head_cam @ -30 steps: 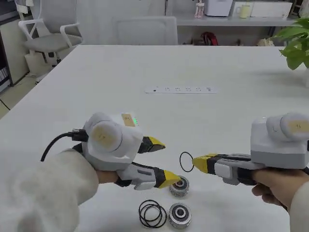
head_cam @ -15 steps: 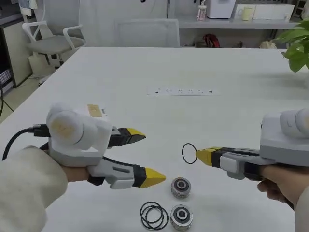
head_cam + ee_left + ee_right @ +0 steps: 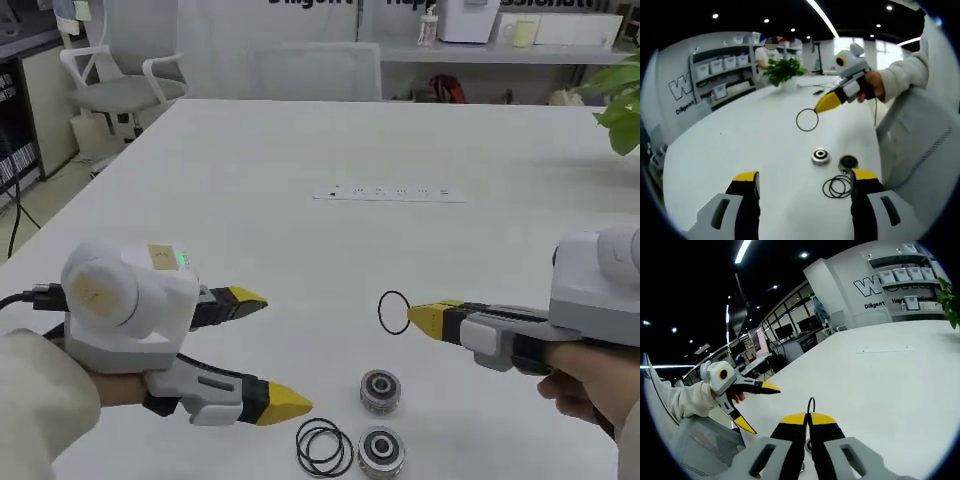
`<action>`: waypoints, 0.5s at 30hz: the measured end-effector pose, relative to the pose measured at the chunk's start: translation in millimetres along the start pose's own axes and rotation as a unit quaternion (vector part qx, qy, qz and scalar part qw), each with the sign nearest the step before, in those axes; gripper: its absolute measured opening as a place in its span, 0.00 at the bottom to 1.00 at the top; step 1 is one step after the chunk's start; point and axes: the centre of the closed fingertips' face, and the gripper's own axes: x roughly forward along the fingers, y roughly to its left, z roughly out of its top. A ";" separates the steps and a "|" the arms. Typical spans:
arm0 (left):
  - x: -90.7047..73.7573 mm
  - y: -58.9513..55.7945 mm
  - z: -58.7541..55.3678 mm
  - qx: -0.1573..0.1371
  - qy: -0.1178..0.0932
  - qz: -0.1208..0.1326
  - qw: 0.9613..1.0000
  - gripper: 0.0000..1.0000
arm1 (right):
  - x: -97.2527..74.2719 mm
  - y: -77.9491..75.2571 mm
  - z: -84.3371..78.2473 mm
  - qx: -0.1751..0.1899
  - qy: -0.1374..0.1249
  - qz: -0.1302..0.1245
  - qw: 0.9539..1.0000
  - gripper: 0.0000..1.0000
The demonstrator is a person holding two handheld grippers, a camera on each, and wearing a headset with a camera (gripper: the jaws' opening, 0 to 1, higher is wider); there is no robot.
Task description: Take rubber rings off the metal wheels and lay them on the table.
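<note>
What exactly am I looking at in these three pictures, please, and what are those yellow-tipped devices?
A person holds a two-jaw tool in each hand. The head view comes from a camera on the person's headset. The two round views come from a camera riding on each tool, looking along its jaws. The left tool is open and holds nothing. The right tool is shut on a thin rubber ring. On the white table lie a farther metal wheel, a nearer metal wheel with a few loose rings beside it, and a power strip farther back.
</note>
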 end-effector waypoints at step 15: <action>2.3 -8.3 -18.7 0.008 0.029 -0.026 0.999 0.81 | 10.3 20.4 -14.2 -0.007 0.026 0.035 0.999 0.00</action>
